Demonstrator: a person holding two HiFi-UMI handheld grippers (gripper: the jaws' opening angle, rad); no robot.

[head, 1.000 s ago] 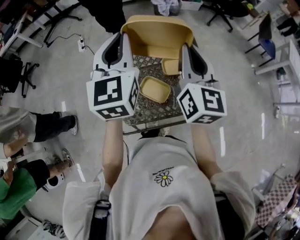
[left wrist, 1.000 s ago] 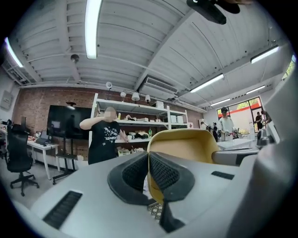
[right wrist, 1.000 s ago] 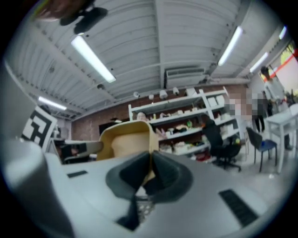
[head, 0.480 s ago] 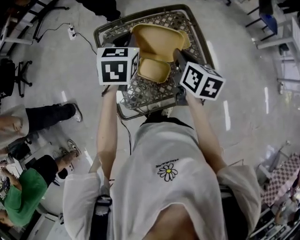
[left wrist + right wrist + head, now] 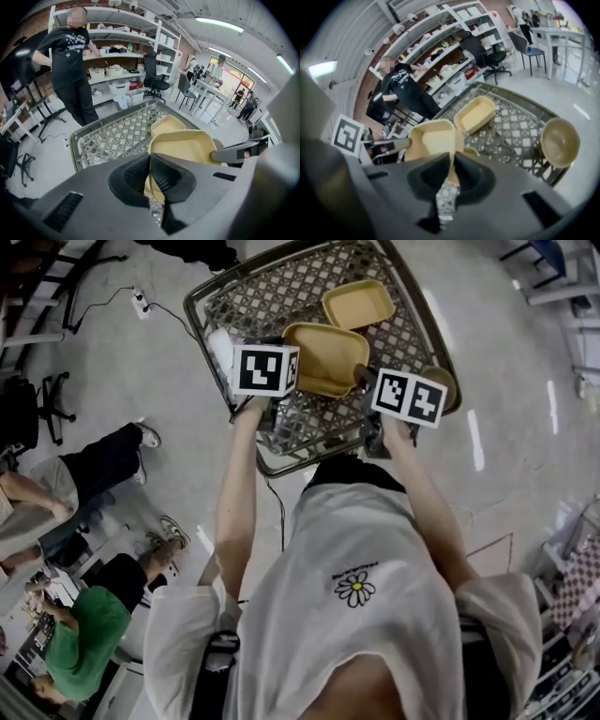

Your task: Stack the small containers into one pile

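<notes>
Lowered since a second ago, the big yellow container (image 5: 323,357) now sits level and low over the mesh table (image 5: 272,296), no longer tipped up close to the head camera. The left gripper (image 5: 151,176) has its jaws pinched together on the container's left-hand rim, and the right gripper (image 5: 451,174) is clamped on the rim at the opposite side. A smaller yellow container (image 5: 358,304) lies on the table just beyond the held one, apart from it. A round bowl (image 5: 559,141) sits at the table's right edge, near the right gripper.
</notes>
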